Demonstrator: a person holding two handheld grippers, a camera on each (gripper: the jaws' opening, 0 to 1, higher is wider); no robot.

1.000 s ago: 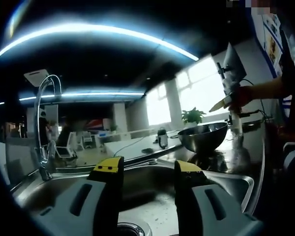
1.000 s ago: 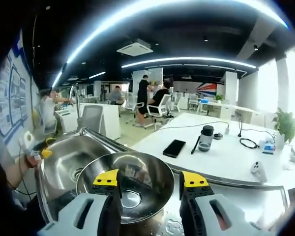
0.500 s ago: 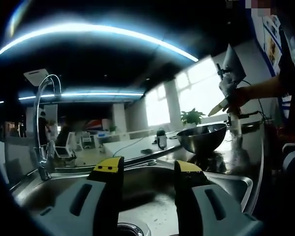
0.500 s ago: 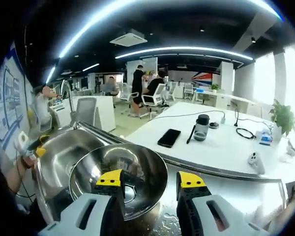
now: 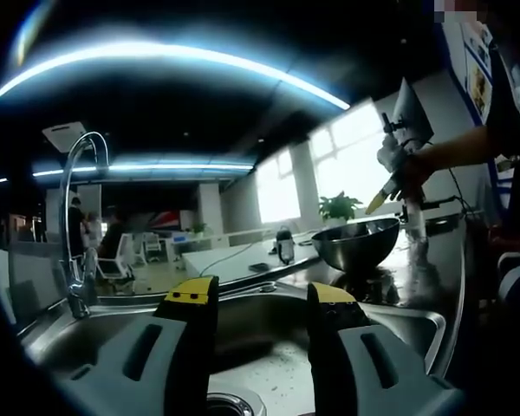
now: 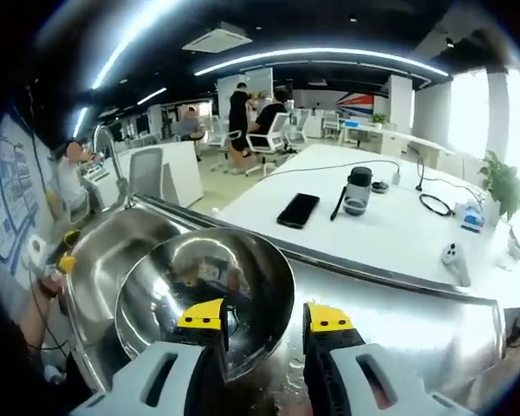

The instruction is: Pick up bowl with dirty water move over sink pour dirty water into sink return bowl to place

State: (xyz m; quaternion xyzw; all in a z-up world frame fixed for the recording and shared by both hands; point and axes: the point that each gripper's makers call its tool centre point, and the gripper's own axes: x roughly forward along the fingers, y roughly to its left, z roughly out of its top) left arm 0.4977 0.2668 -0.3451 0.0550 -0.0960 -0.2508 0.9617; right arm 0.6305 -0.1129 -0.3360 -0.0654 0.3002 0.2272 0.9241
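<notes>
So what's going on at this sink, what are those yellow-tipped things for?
A person holds a two-jaw gripper in each hand. The right gripper is coming down on the steel bowl, which sits on the wet counter beside the sink, jaws open near the bowl's rim. The left gripper hovers open over the sink basin, by the faucet. Nothing is lifted yet.

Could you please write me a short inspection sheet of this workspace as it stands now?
Surface: steel counter, wet near the bowl.
Job's things: steel bowl standing on the counter beside the sink; contents unclear.
Clutter: phone, bottle on the white table.
Grippers: right gripper open over the bowl's near rim; left gripper open over the sink basin.
Cables: a dark cable on the table.
Surroundings: open office, people seated, faucet.
</notes>
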